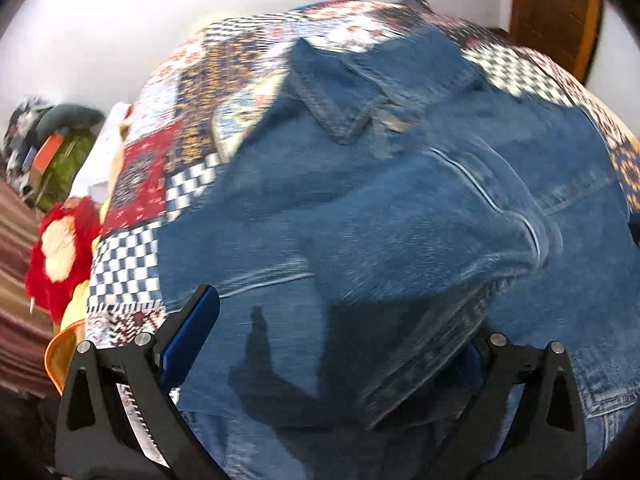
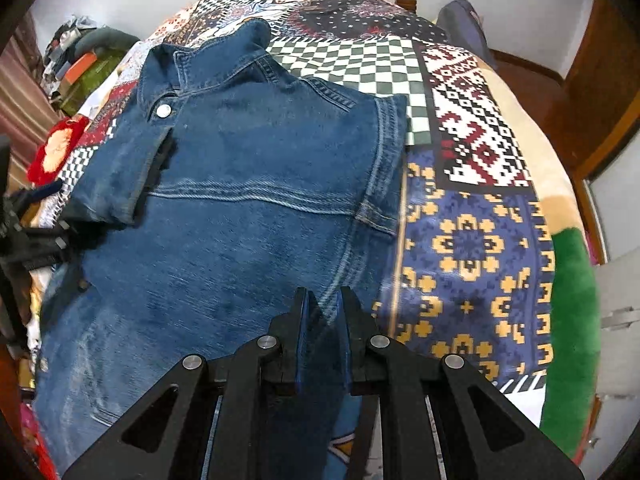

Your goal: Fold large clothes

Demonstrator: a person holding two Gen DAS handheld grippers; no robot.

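Note:
A blue denim jacket [image 2: 248, 184] lies spread on a patchwork bedspread [image 2: 472, 240], collar [image 2: 180, 60] at the far end. One sleeve [image 2: 120, 168] is folded across its left side. My right gripper [image 2: 322, 308] hangs over the jacket's right edge, jaws nearly together with a ridge of denim pinched between the blue pads. In the left wrist view the jacket [image 1: 400, 200] fills the frame, blurred. My left gripper [image 1: 336, 340] stands wide open just above it. The sleeve's cuff [image 1: 420, 380] lies between the fingers, close to the right one, and neither pad presses on it.
A red and cream plush thing [image 1: 60, 248] and a heap of clothes [image 1: 48, 140] lie off the bed's left side. A wooden door [image 1: 556, 12] stands at the far right. A green blanket [image 2: 572, 320] covers the bed's right edge. The wall behind is white.

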